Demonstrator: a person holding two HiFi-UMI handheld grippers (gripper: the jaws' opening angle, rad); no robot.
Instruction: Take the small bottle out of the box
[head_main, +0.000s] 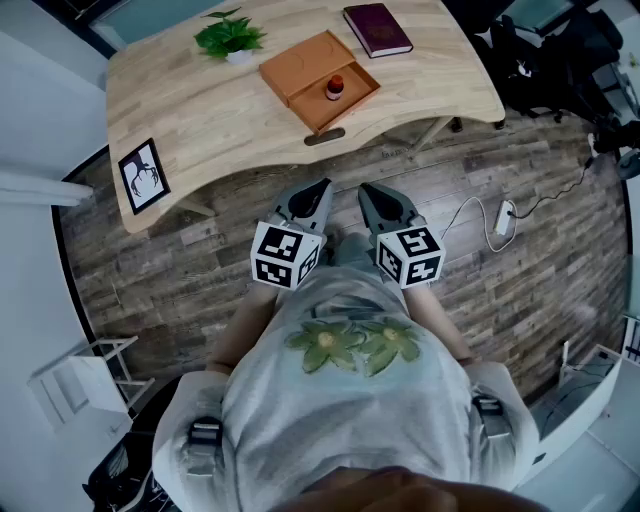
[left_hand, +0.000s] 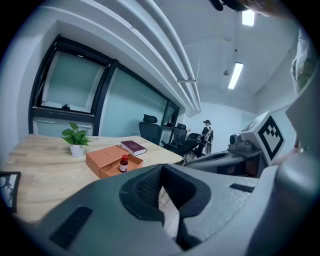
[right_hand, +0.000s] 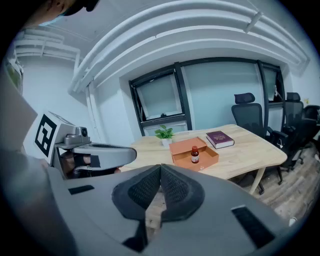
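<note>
wooden desk (head_main: 200, 110) bears the box (head_main: 292, 66); its small bottle (head_main: 334, 88) looks light, rigid, slick: grip its body. left gripper (head_main: 321, 186), right gripper (head_main: 366, 190): closed, empty.

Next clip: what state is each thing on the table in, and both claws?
Box: open, on the table.
Small bottle: upright inside the box, capped.
Book: closed, lying flat.
Potted plant: upright.
Left claw: shut, empty.
Right claw: shut, empty.

Pale desk (head_main: 200, 110) on plank floor (head_main: 545, 285)
</note>
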